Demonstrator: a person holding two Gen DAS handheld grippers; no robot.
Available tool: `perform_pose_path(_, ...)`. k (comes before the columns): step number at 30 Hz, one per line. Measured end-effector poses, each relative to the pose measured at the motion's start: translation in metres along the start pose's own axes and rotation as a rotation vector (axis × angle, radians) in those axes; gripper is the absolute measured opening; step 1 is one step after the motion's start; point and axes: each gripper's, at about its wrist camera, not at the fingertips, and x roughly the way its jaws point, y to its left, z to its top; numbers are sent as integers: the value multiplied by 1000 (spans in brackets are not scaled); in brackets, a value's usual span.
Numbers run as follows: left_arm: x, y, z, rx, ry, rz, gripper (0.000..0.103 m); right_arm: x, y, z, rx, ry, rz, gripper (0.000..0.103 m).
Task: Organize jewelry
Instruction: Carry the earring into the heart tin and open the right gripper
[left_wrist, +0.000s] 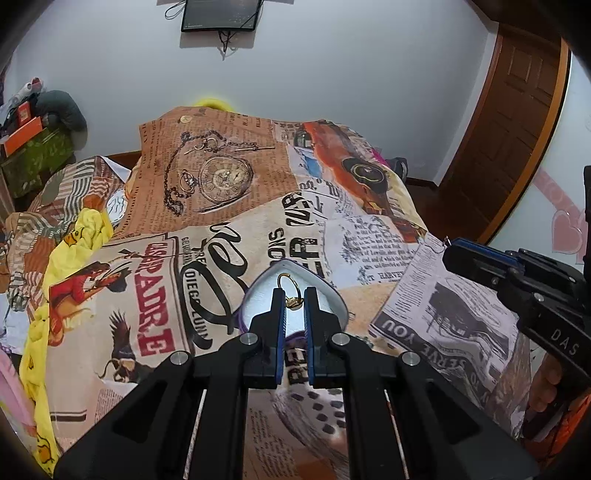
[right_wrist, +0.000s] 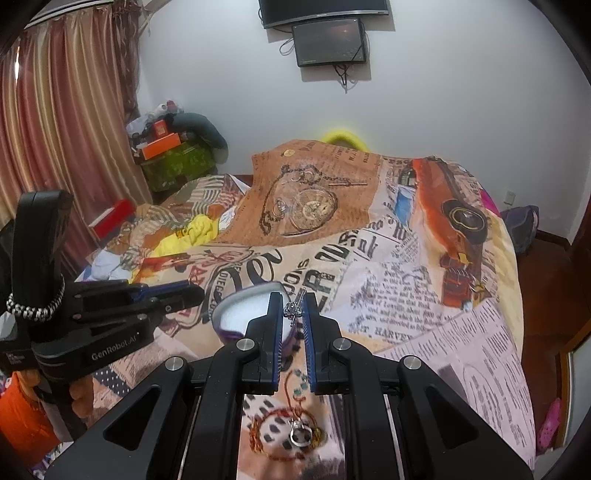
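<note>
Nearest me, a silver ring (right_wrist: 300, 436) and orange beaded cord (right_wrist: 284, 424) lie on the newspaper-print bedspread (right_wrist: 406, 295) under my right gripper (right_wrist: 293, 314), clenched on a small silver charm (right_wrist: 292, 309), chain end up. My left gripper (left_wrist: 294, 302) pinches a gold hoop earring (left_wrist: 286, 286), hoop pointing away, over the grey heart-shaped box (left_wrist: 334, 295), its near half hidden by fingers. Beyond, yellow cloth (left_wrist: 88, 229).

Both tongs are black plastic with blue pads inside the fingers and round silver screws at the joints. The left tongs (right_wrist: 184, 291) carry white lettering "GenRobot.AI" and a black-and-white braided cord; the right tongs (left_wrist: 448, 254) show "DAS".
</note>
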Motion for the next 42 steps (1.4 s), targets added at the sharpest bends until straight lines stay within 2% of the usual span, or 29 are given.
perform_pose_path(9,27,16,2,-26,33,-19,8,35,6,4,-22,55,19,9)
perform_pose_path(19,54,23,-1,-27,85,-40,8,74,7,4,1,150,97,9)
perform_pose_path(31,62,26,-3,-26,102,-50,8,108,9,-3,-15,261,120,9)
perform_pose_path(42,60,28,-5,-30,109,-54,8,117,11,-8,-37,303,123,9)
